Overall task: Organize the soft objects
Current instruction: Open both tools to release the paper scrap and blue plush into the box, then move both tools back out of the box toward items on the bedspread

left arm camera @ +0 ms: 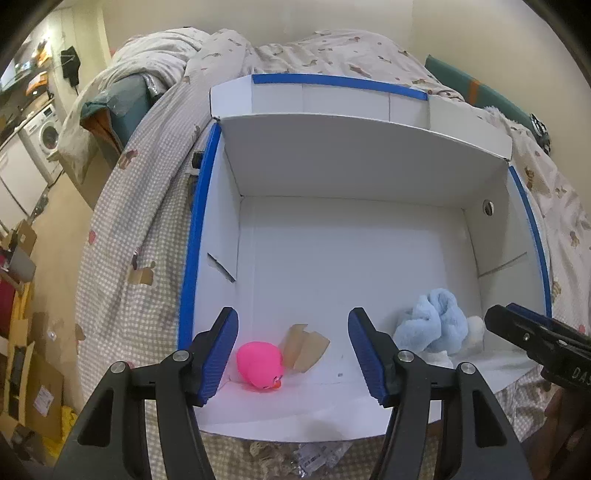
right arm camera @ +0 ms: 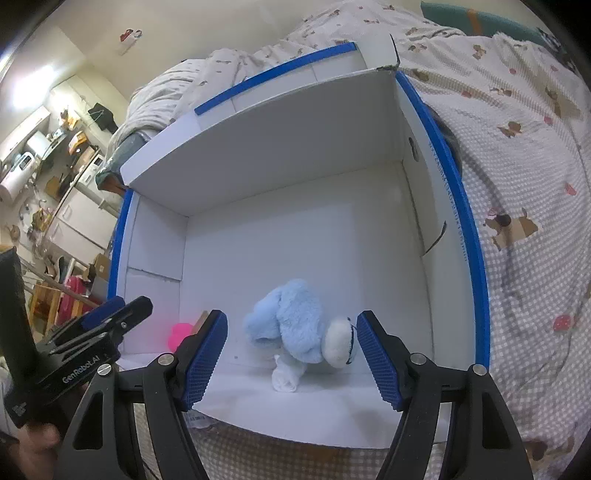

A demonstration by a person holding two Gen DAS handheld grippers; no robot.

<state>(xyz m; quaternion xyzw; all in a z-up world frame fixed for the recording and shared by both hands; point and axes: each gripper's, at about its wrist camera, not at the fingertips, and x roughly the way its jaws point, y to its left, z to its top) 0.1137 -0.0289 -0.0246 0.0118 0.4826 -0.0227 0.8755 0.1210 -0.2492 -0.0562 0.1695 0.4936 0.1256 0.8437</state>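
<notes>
A bed (left arm camera: 122, 236) covered by a checked sheet with dog prints spreads beneath and beyond the tongs. A rumpled duvet (left arm camera: 280, 51) lies far ahead of them. Well off to the left of the tongs, a washing machine (left arm camera: 46, 134) stands by the wall, and cardboard boxes (left arm camera: 33, 376) crowd the floor (left arm camera: 62, 221) nearer by. A teal cushion (right arm camera: 491, 20) sits far ahead right.

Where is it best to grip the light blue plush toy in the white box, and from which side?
Probably the light blue plush toy across its thick fluffy middle, from above: it lies slumped near the white box's near wall, and the open right gripper already straddles it.
</notes>
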